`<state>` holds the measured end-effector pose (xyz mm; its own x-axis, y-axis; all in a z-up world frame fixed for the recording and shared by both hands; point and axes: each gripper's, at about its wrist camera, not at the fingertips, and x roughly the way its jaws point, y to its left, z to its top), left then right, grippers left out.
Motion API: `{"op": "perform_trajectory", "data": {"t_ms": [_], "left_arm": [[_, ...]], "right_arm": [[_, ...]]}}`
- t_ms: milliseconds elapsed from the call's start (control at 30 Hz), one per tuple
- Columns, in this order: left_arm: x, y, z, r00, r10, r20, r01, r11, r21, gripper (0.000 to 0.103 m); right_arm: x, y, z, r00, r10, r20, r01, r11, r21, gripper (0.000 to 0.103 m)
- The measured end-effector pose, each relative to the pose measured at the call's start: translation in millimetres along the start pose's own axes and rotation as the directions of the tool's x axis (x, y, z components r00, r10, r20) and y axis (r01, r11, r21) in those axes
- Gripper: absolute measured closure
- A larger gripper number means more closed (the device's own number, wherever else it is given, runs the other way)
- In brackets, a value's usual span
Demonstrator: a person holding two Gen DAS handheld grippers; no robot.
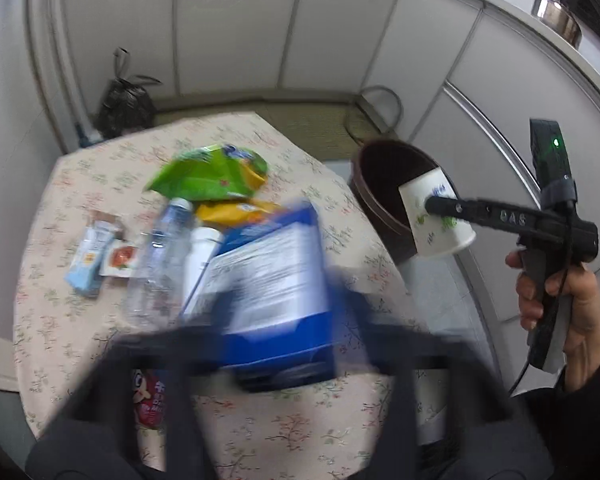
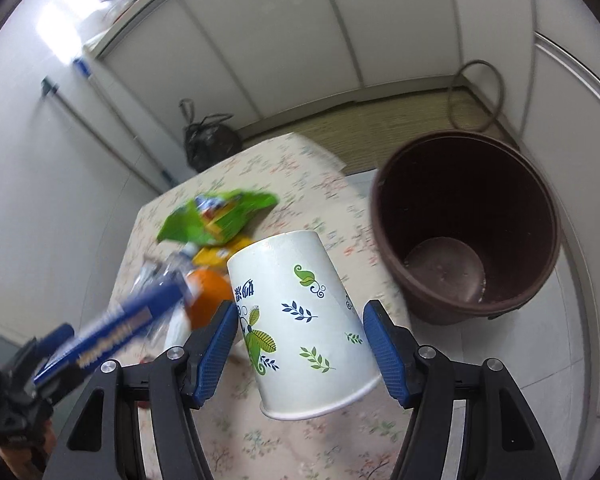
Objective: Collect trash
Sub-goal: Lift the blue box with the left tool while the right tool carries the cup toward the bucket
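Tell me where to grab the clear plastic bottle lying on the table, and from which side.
Grip the clear bottle across its body, coming down from above. It lies flat, cap toward the green bag, with a white bottle close beside it, so the jaws have little room there.

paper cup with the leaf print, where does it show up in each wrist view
Left wrist view: the paper cup is at right of centre, clamped in the right gripper, in front of the brown bin.
Right wrist view: the cup fills the lower centre, upside down between the right gripper's blue pads.
Shared landmark: the brown bin, beside the floral table; also the green snack bag.
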<state>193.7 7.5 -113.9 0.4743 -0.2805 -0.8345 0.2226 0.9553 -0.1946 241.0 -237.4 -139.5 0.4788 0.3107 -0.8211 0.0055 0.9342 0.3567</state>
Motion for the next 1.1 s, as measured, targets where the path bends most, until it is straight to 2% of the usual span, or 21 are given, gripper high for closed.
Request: {"op": "perform_trajectory", "data": {"t_ms": [133, 200, 233, 267, 300, 333, 433, 600, 633, 733, 833, 1033, 1100], "left_arm": [[33.3, 4.6, 7.6, 0.996, -0.001, -0.085, -0.005, 0.997, -0.076, 0.098], [32.6, 4.0, 10.5, 0.996, -0.006, -0.094, -0.001, 0.997, -0.083, 0.091], [30.6, 4.9, 12.1, 0.995, -0.015, -0.097, 0.007, 0.996, -0.085, 0.068], [29.9, 6.3, 15.1, 0.994, -0.012, -0.104, 0.003, 0.996, -0.085, 0.033], [29.1, 8.2, 15.3, 0.994, -0.001, -0.106, -0.008, 0.996, -0.088, 0.021], [28.8, 11.8, 13.6, 0.995, 0.013, -0.098, -0.022, 0.995, -0.093, 0.016], [46.8, 17.6, 0.9, 0.985, 0.011, -0.171, -0.034, 0.991, -0.128, 0.016], [83.3, 34.0, -21.3, 0.957, 0.000, -0.290, -0.063, 0.976, -0.209, 0.016], [87.7, 38.7, -23.6, 0.956, -0.008, -0.293, -0.063, 0.971, -0.230, 0.016], [90.5, 49.8, -18.5, 0.968, -0.024, -0.249, -0.048, 0.959, -0.278, 0.015], [95.7, 57.7, -10.8, 0.976, -0.024, -0.215, -0.039, 0.958, -0.284, 0.010], [110.6, 56.4, -4.0, 0.973, -0.035, -0.230, -0.036, 0.954, -0.298, 0.006], [113.1, 52.2, -2.5, 0.968, 0.005, -0.250, -0.079, 0.955, -0.287, 0.006]], "right_arm": [[4.4, -32.2, 10.3, 1.000, -0.001, 0.011, 0.000, 0.996, 0.094, 0.037], [5.5, -41.4, 11.5, 1.000, 0.001, 0.007, -0.002, 0.993, 0.117, 0.037], [5.9, -44.9, 11.5, 1.000, 0.001, 0.004, -0.001, 0.993, 0.122, 0.037], [5.1, -46.2, 11.1, 1.000, 0.001, 0.003, -0.001, 0.992, 0.125, 0.037], [4.5, -48.2, 10.7, 1.000, 0.003, -0.001, -0.003, 0.992, 0.127, 0.037], [3.6, -50.3, 9.7, 1.000, 0.006, -0.005, -0.005, 0.992, 0.127, 0.037], [0.5, -52.7, 7.6, 1.000, 0.010, -0.018, -0.008, 0.993, 0.117, 0.037], [2.0, -46.9, 4.8, 0.999, 0.018, -0.026, -0.016, 0.996, 0.091, 0.037], [2.3, -45.3, 3.8, 0.999, 0.023, -0.029, -0.020, 0.996, 0.089, 0.037], [3.7, -42.2, 1.4, 0.999, 0.028, -0.035, -0.025, 0.996, 0.084, 0.037], [6.4, -38.6, 0.9, 0.999, 0.034, -0.043, -0.030, 0.996, 0.082, 0.037], [10.2, -35.2, 0.4, 0.998, 0.032, -0.054, -0.028, 0.996, 0.079, 0.037], [11.6, -34.9, 0.3, 0.998, 0.028, -0.057, -0.024, 0.997, 0.076, 0.037]]}}
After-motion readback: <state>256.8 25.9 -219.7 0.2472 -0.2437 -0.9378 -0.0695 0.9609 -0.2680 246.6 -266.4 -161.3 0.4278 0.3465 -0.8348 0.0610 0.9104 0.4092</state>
